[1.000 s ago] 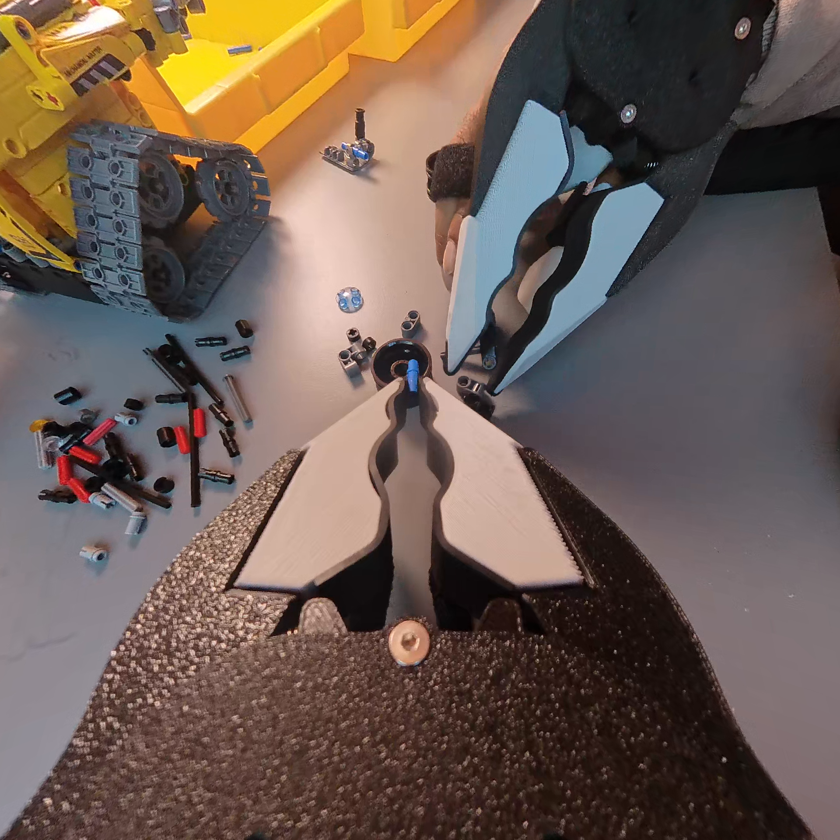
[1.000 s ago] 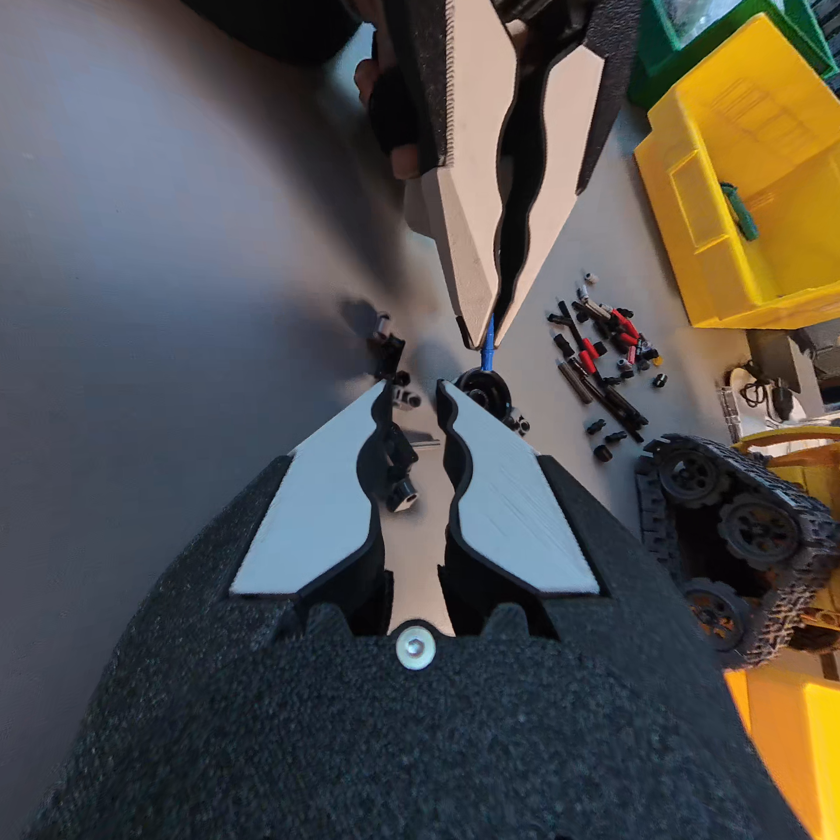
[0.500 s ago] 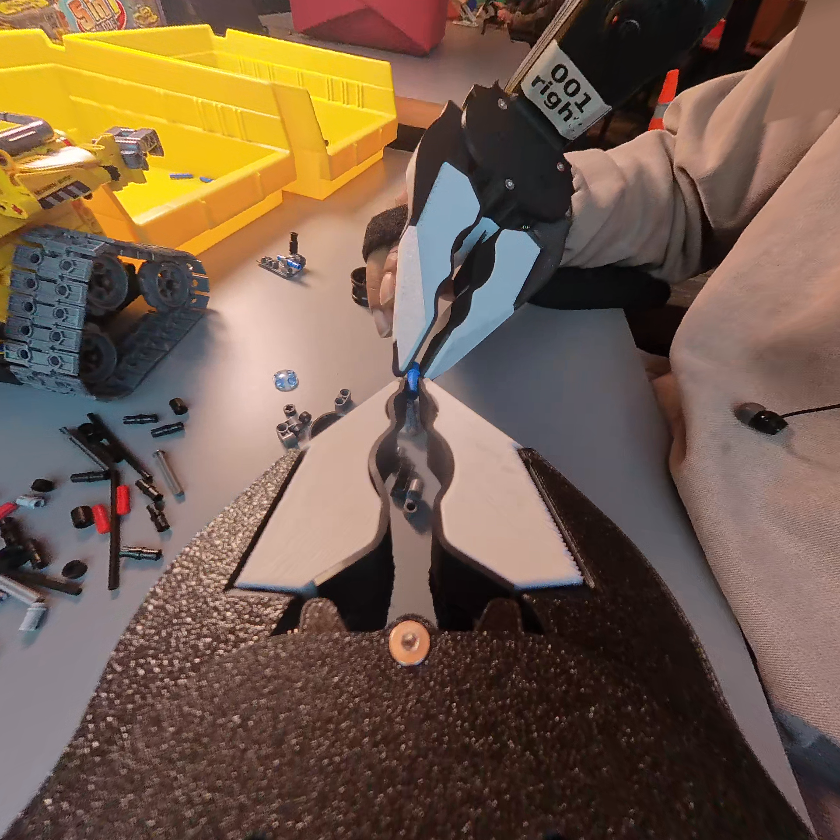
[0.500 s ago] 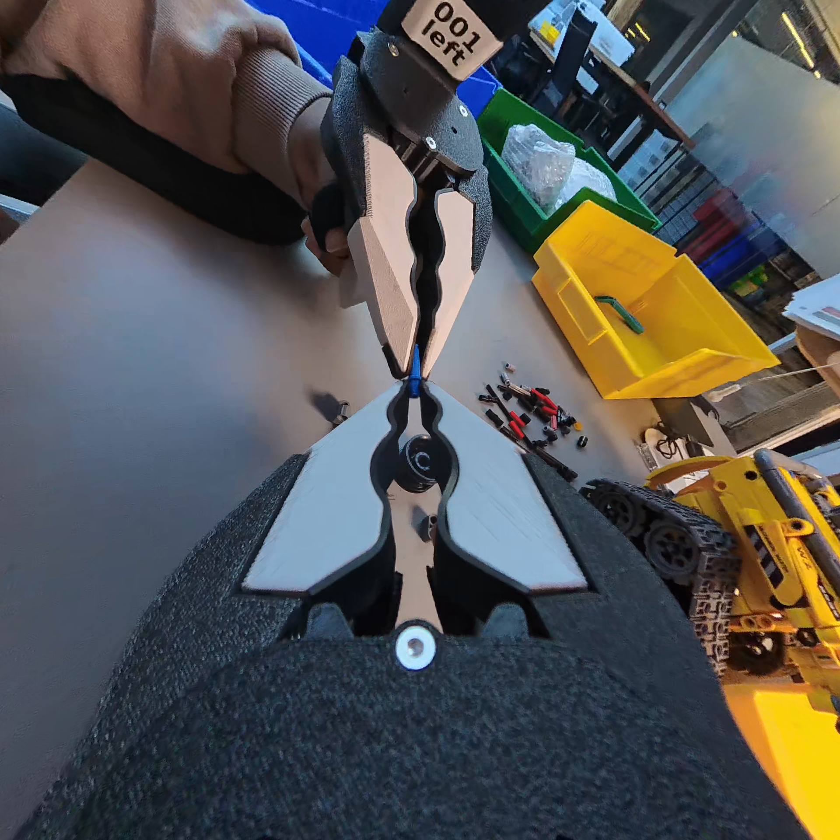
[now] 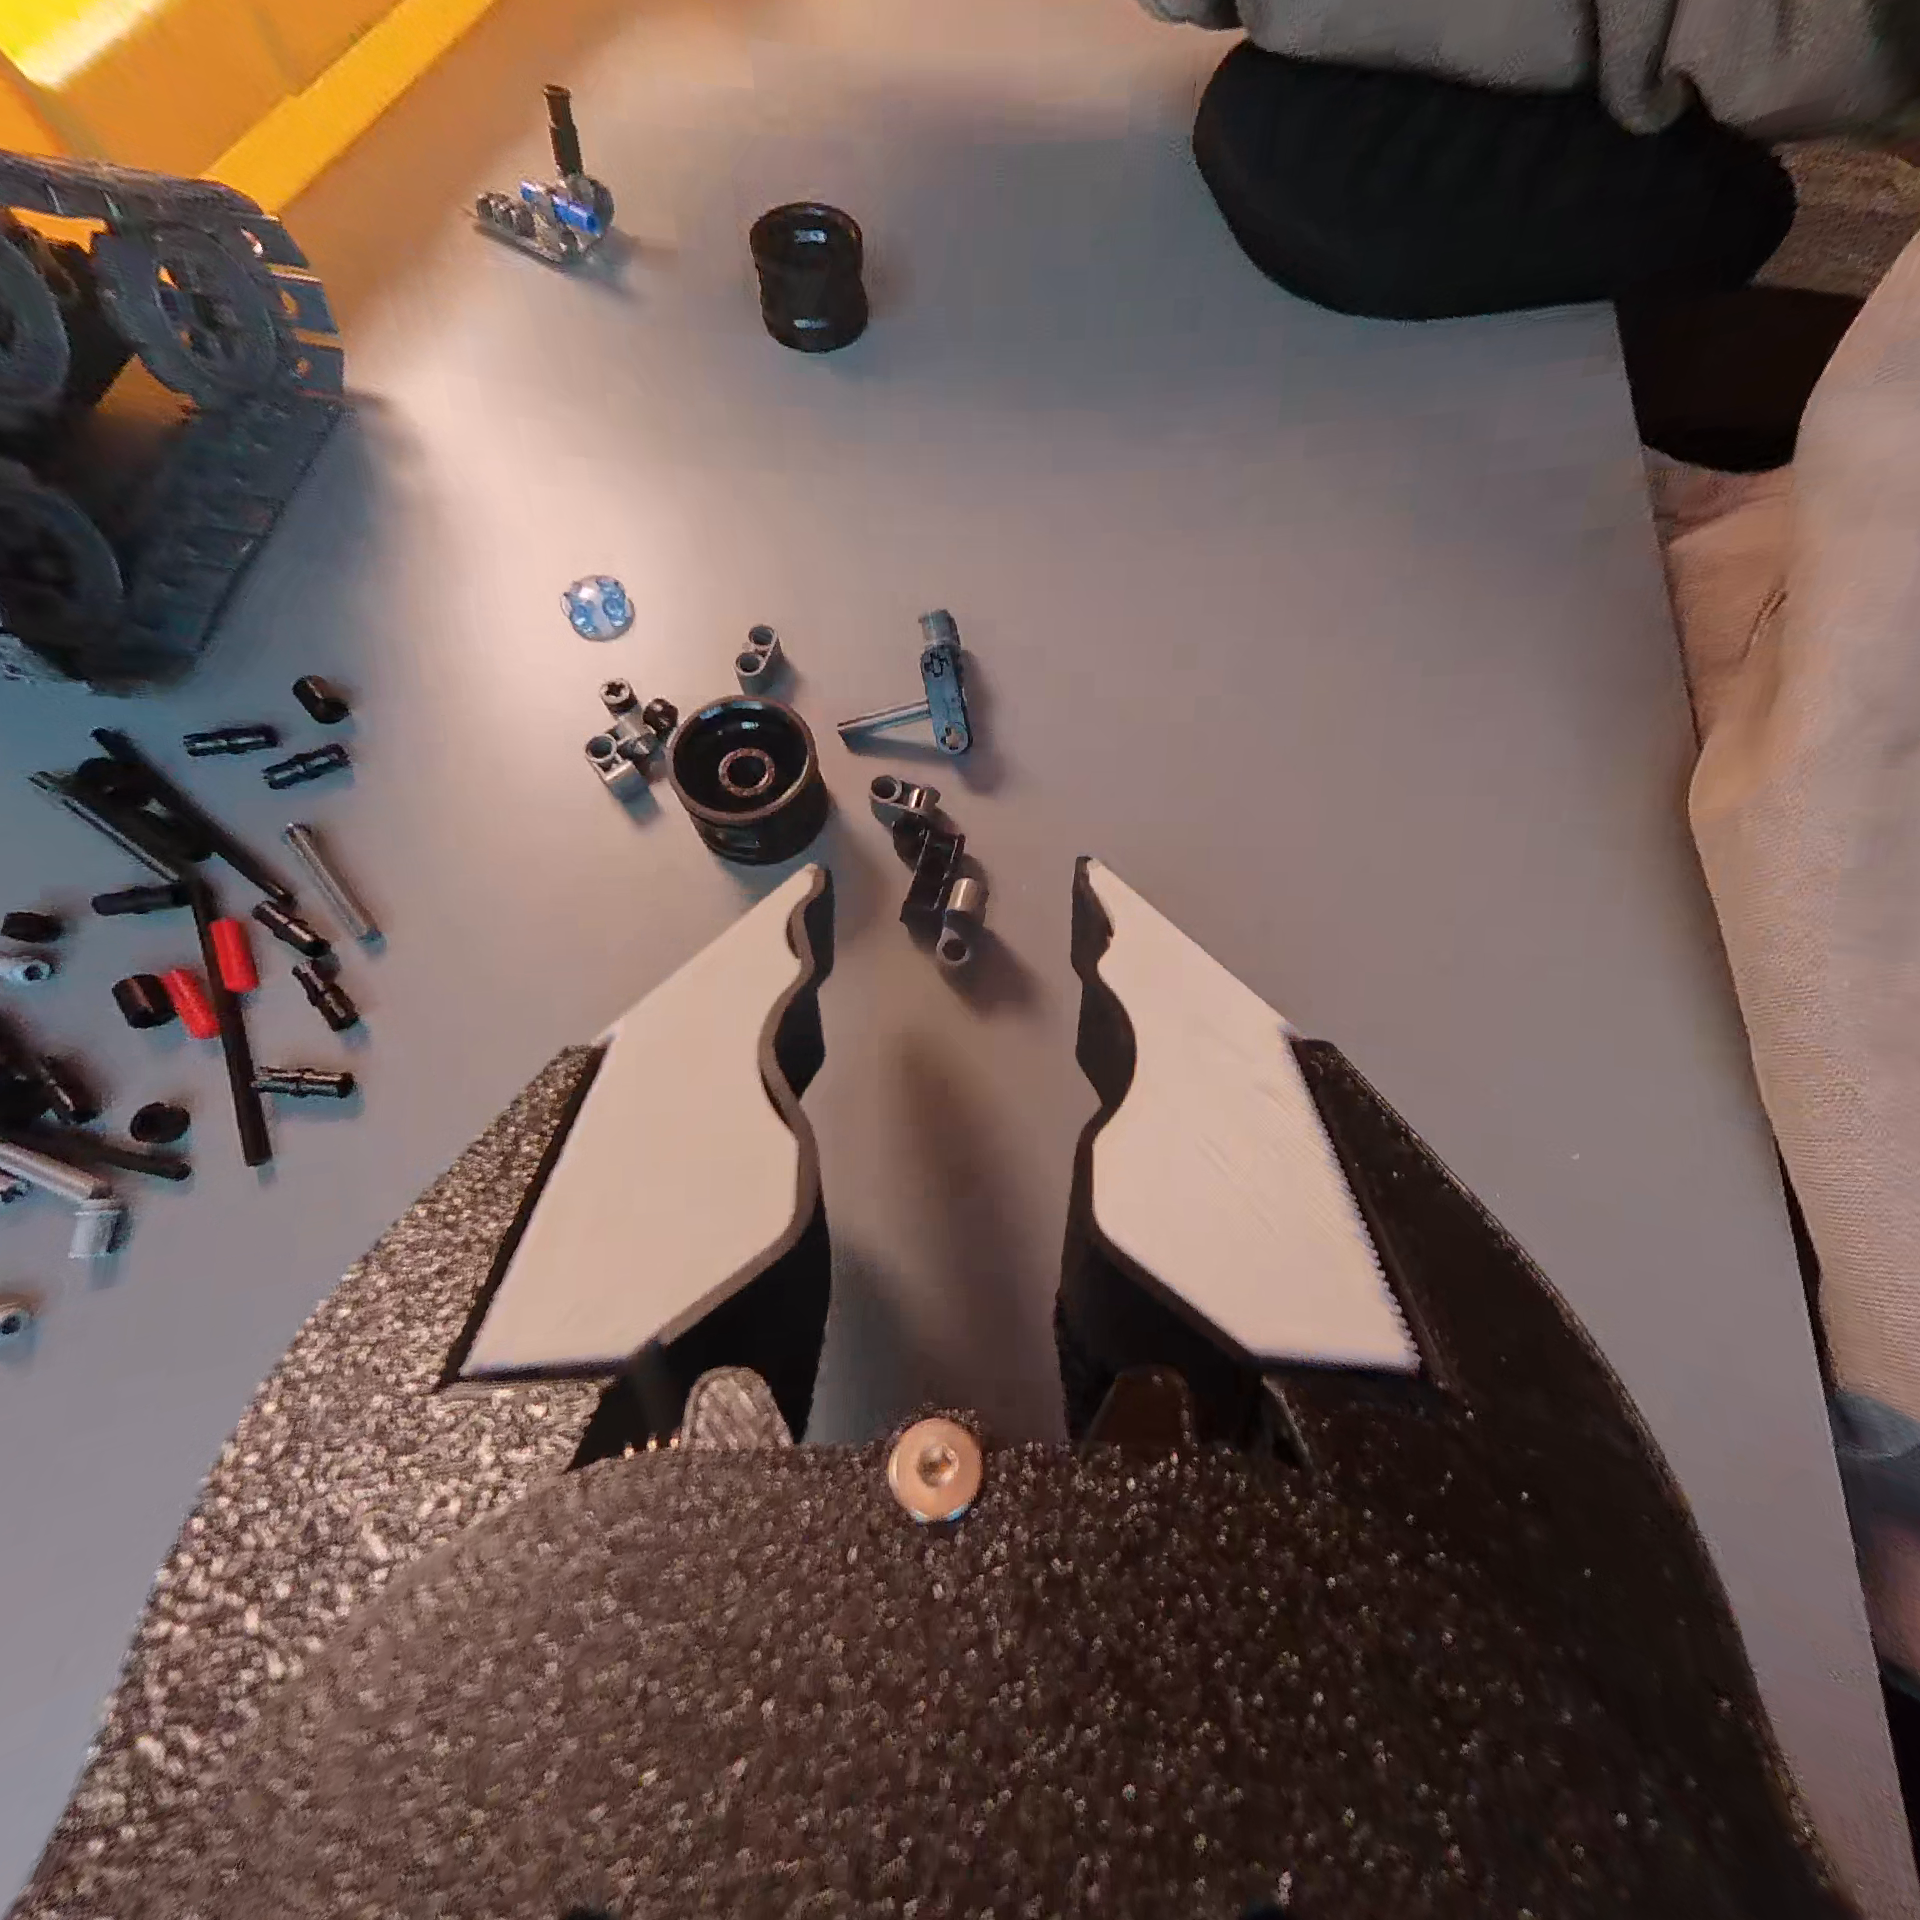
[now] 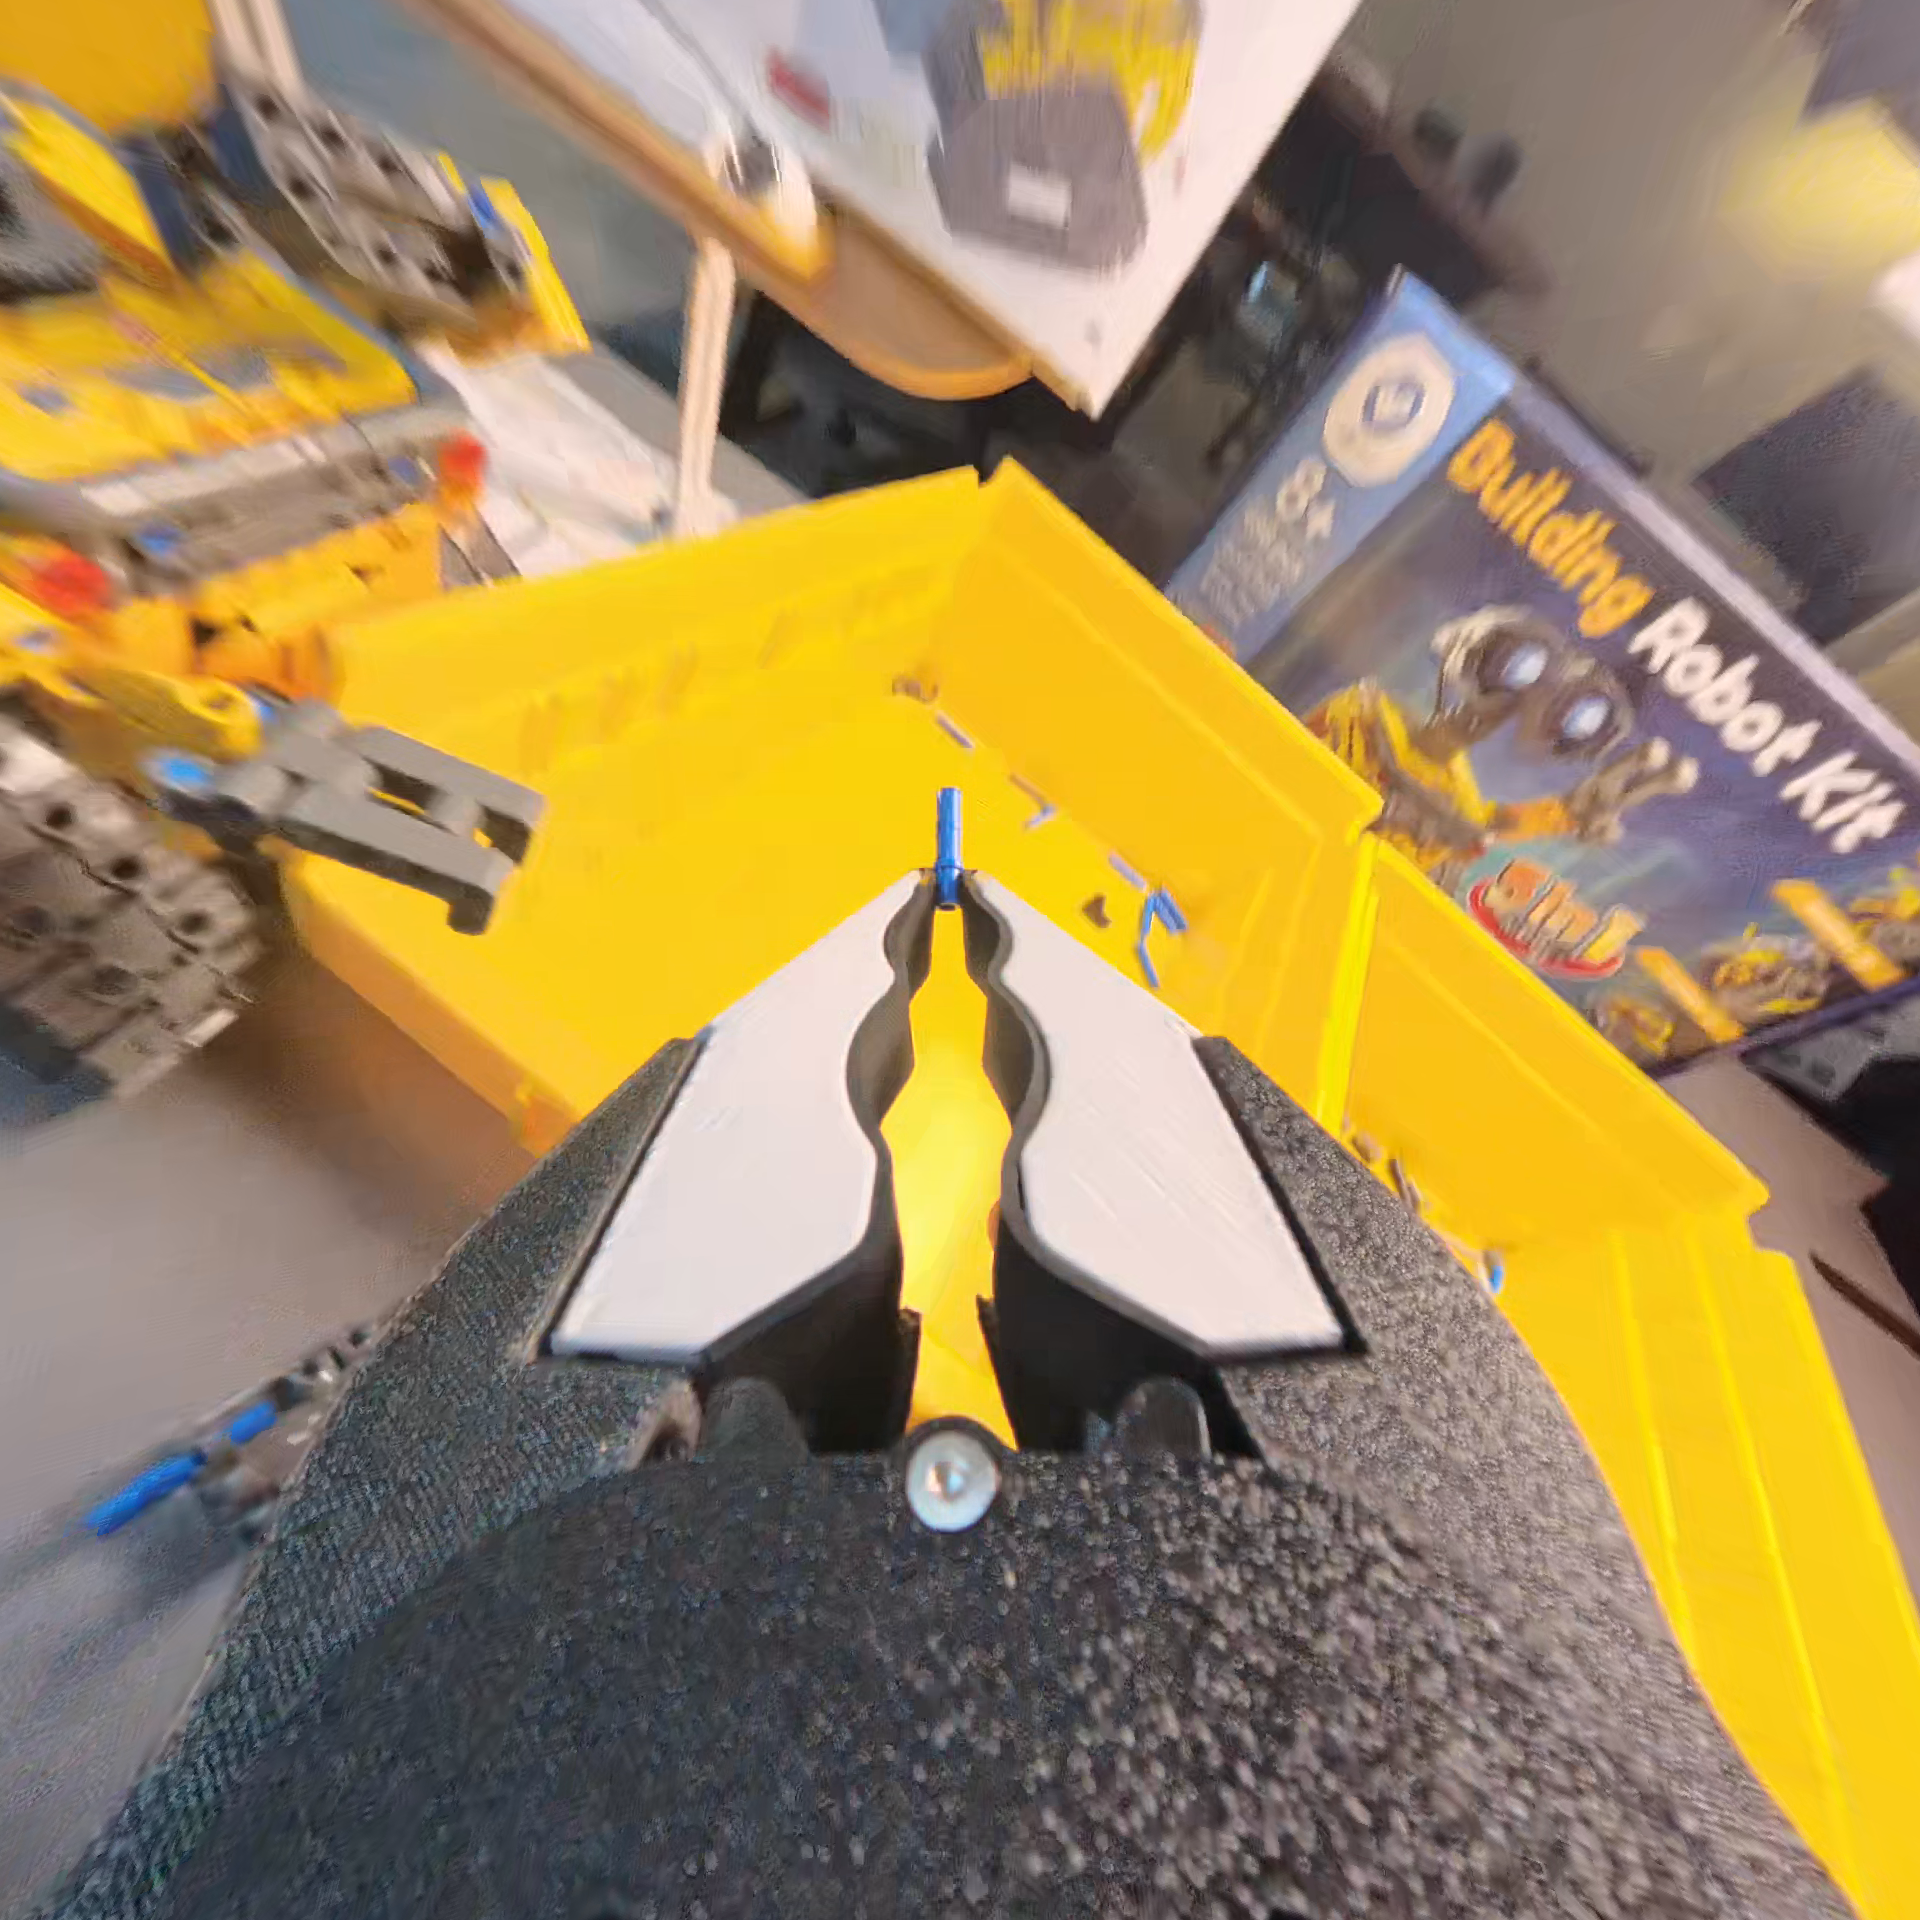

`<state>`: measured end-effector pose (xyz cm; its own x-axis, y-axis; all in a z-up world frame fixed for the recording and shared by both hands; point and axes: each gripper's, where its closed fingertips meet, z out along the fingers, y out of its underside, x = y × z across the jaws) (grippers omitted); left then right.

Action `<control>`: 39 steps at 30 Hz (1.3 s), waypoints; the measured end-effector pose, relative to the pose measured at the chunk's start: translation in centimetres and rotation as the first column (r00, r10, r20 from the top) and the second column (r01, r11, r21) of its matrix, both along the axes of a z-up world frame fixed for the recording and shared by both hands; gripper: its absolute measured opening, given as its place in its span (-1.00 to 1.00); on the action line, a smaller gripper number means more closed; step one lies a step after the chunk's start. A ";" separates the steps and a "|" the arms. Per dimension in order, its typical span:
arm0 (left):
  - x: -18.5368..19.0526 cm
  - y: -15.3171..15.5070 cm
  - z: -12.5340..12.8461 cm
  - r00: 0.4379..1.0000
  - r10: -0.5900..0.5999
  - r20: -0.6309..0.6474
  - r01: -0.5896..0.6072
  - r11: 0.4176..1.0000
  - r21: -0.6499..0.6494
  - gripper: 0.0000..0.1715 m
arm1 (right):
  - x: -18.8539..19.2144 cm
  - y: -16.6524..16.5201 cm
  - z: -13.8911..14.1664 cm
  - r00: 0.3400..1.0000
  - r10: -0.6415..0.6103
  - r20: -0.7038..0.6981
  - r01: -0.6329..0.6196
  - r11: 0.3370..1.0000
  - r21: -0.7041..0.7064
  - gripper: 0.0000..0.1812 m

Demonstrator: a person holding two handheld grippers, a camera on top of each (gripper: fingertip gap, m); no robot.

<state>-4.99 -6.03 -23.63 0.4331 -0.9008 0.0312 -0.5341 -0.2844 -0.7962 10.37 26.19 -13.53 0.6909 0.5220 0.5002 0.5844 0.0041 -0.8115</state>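
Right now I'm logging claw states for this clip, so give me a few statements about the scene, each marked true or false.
1. The right claw pinches a small blue pin. True.
2. The left claw is shut on the black wheel hub. False: it is open and empty, the hub lying on the table ahead of it.
3. A yellow bin lies behind the right claw. True.
4. The yellow bin holds a heap of red parts. False: only a few small blue pieces show inside.
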 end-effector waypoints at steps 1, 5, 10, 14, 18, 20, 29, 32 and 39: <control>-0.2 0.1 -0.3 1.000 0.006 -0.016 -0.006 1.000 -0.003 -0.50 | 0.7 0.8 -1.9 0.997 -0.042 0.058 0.046 0.996 -0.072 -0.97; -0.3 0.1 -1.6 0.997 0.008 -0.082 -0.007 1.000 0.006 -0.77 | 1.5 1.6 -5.4 0.983 -0.104 0.148 0.124 0.983 -0.137 -1.00; 0.0 0.2 -1.5 0.997 0.007 -0.081 -0.005 1.000 0.025 -0.92 | 1.4 1.1 -3.4 0.996 -0.082 0.021 0.083 0.991 -0.104 -0.78; -0.4 0.9 0.2 0.999 0.044 -0.015 -0.043 0.997 0.068 -0.92 | -1.3 -2.4 2.5 0.959 0.145 -0.245 -0.140 0.989 0.040 -0.71; -0.5 1.6 3.6 0.986 0.069 0.150 -0.089 0.988 0.129 -0.92 | -7.2 -13.1 5.2 0.705 0.581 -0.407 -0.630 0.776 0.017 -0.72; -0.5 1.6 5.0 0.973 0.063 0.224 -0.098 0.984 0.150 -0.92 | -9.5 -19.7 4.3 0.536 0.748 -0.392 -0.821 0.570 -0.036 -0.73; -0.2 1.5 6.4 0.960 0.037 0.279 -0.103 0.969 0.226 -0.92 | -14.3 -28.8 -2.4 0.342 0.897 -0.280 -0.934 0.291 -0.208 -0.70; 0.0 1.4 6.4 0.961 0.027 0.276 -0.093 0.969 0.231 -0.92 | -14.7 -28.9 -2.9 0.351 0.897 -0.269 -0.930 0.301 -0.209 -0.82; 0.1 0.2 8.5 0.882 -0.020 0.470 -0.037 0.993 0.111 -0.75 | -14.7 -29.4 -1.5 0.303 0.907 -0.293 -0.952 0.274 -0.136 -0.85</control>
